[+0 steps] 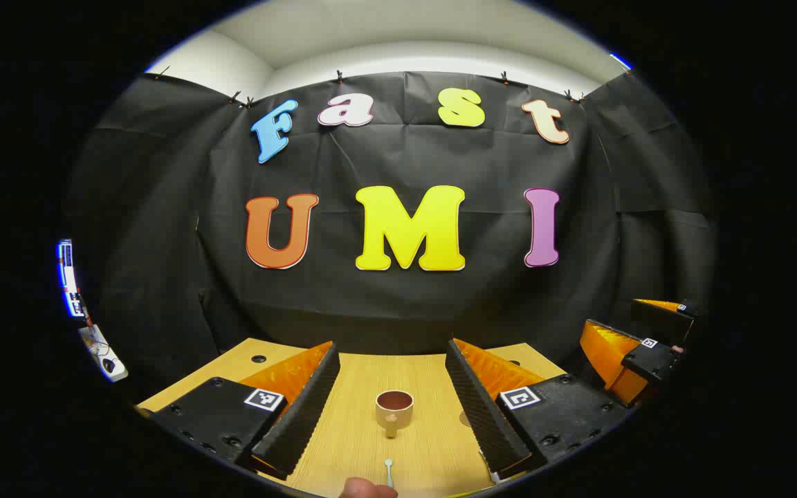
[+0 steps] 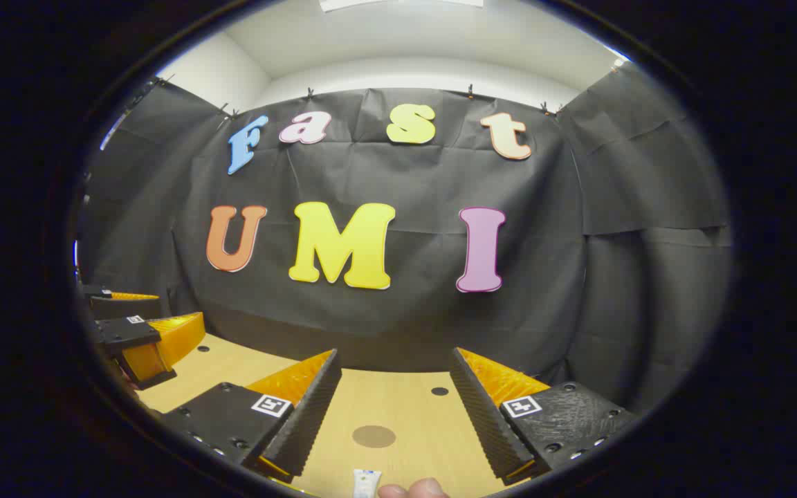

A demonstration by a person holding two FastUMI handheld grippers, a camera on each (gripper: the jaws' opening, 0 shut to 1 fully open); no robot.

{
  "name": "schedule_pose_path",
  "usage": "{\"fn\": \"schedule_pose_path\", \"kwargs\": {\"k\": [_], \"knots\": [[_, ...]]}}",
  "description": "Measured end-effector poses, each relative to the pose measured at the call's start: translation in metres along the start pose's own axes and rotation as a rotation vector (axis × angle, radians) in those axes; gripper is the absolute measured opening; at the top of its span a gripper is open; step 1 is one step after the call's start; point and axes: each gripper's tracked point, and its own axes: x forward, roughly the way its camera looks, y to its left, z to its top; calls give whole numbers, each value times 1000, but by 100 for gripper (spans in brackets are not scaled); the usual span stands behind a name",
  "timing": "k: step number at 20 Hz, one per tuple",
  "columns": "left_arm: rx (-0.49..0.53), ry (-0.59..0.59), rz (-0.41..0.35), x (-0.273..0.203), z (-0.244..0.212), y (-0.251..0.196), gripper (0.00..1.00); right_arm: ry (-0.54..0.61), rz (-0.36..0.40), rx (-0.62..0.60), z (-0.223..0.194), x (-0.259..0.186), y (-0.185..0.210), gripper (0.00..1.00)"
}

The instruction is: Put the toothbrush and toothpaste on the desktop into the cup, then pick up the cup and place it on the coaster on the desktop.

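Clearly both tools stand with jaws spread wide and nothing between them: the left gripper looks down on the cup, upright on the desktop with its handle toward the camera, the toothbrush lying just nearer. Beyond the right gripper lie the round coaster and the toothpaste tube. Likely the brush is light and stiff, best pinched mid-handle; the tube soft, taken across its body; the cup rigid, probably breakable, gripped at wall or handle.
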Motion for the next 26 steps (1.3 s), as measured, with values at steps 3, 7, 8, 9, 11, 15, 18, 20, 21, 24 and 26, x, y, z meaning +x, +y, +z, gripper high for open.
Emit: {"fn": "schedule_pose_path", "kwargs": {"k": [3, 7, 8, 9, 11, 15, 18, 20, 21, 24, 26], "knots": [[5, 0, 7, 2, 1, 4, 98, 1, 9, 19, 3, 4, 5, 93], [13, 1, 5, 4, 0, 5, 97, 9, 9, 10, 0, 6, 7, 95], [19, 0, 4, 4, 0, 4, 98, 7, 13, 5, 0, 6, 7, 95], [23, 2, 4, 6, 0, 6, 98, 7, 14, 0, 1, 5, 9, 95], [21, 6, 2, 7, -1, 6, 97, 6, 20, 5, 1, 6, 10, 97], [28, 3, 4, 8, 0, 6, 98, 4, 22, 6, 3, 4, 11, 95], [26, 4, 6, 8, -3, 5, 97, 2, 17, 16, 3, 4, 8, 95], [27, 4, 7, 8, -3, 6, 98, 0, 11, 21, 5, 5, 7, 95], [25, 4, 8, 8, -3, 6, 98, 2, 10, 25, 4, 6, 7, 95], [26, 18, 7, 9, -10, 5, 97, 20, 5, 27, -3, 9, 4, 95], [24, 34, 5, 8, -15, 5, 97, 38, 1, 28, -9, 11, 1, 95]]}}
